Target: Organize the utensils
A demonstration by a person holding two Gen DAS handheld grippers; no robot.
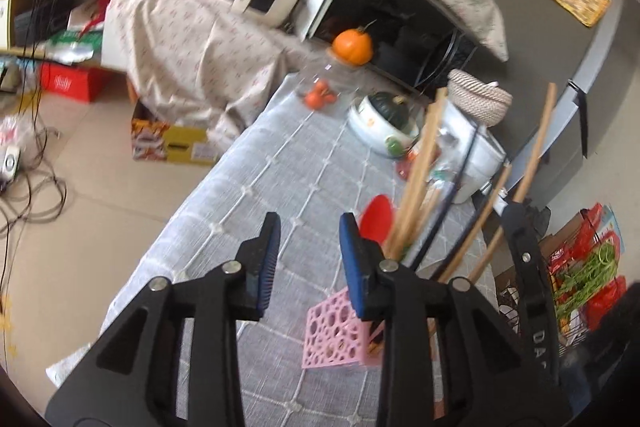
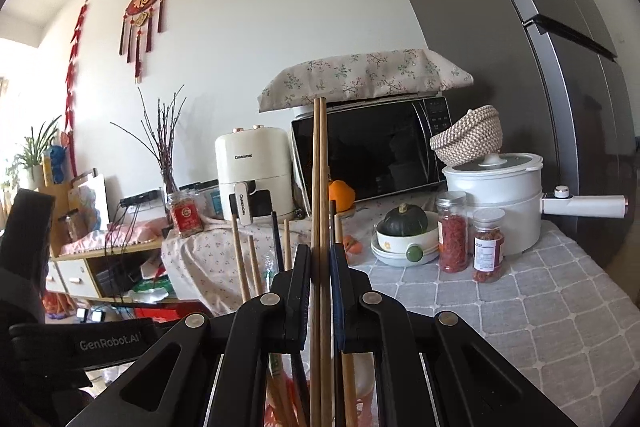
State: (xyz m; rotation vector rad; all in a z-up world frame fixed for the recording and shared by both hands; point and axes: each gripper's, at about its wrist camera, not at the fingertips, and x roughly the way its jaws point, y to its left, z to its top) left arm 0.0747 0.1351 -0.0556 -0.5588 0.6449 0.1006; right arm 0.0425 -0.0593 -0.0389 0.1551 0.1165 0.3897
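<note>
Right tongs [image 2: 320,267] clench two upright chopsticks [image 2: 319,163]. Left tongs [image 1: 308,239], released, hover beside the pink holder [image 1: 334,339] containing utensils [image 1: 416,183].

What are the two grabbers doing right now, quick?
Left gripper: open, nothing between its fingers.
Right gripper: closed on a pair of wooden chopsticks, held upright.

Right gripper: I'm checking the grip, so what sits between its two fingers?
The right wrist view shows a pair of wooden chopsticks standing upright, clamped between the right gripper fingers.
</note>
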